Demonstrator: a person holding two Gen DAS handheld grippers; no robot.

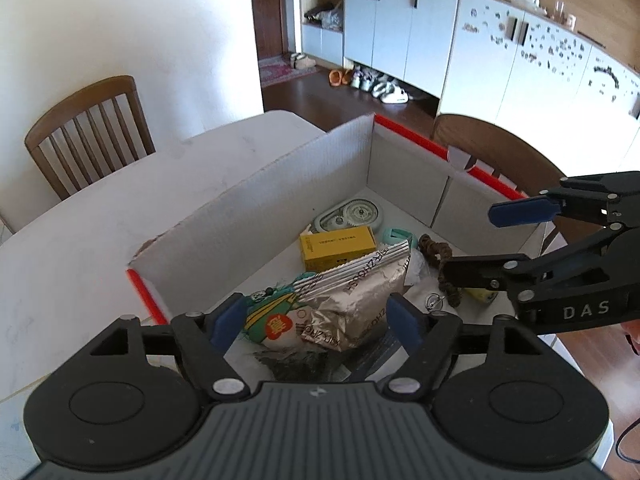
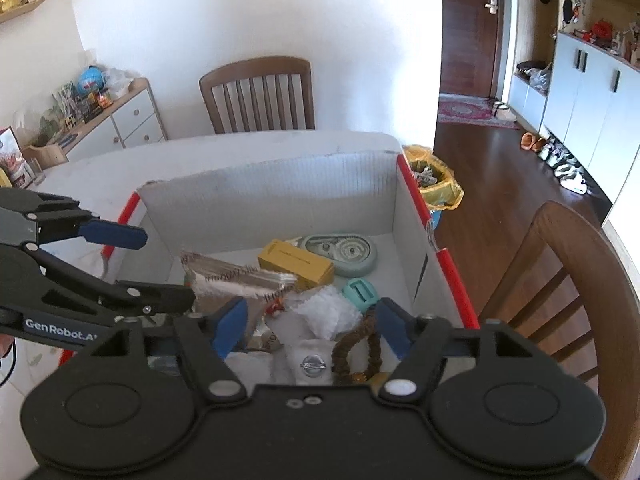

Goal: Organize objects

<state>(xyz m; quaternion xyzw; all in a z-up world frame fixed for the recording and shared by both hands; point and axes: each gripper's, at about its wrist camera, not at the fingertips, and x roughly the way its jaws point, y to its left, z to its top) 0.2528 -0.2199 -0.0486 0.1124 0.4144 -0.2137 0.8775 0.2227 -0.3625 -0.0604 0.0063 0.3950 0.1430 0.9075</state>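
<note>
Objects already fill the cardboard box [image 1: 280, 200] at the table's [image 1: 100, 220] corner, so you look nearly done: left gripper [image 1: 316, 316] and right gripper [image 2: 310, 318] hover wide open, empty

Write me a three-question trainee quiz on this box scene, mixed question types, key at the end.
1. True or false: the yellow carton lies inside the cardboard box.
2. Multiple choice: the left hand-held gripper is A) shut on the foil pouch, B) open above the box contents, C) out of view.
3. Fill in: beside the yellow carton, toward the box's far wall, lies the pale green ____ dispenser.

Key: 1 true. 2 B. 3 tape; the right hand-held gripper is also open.
</note>
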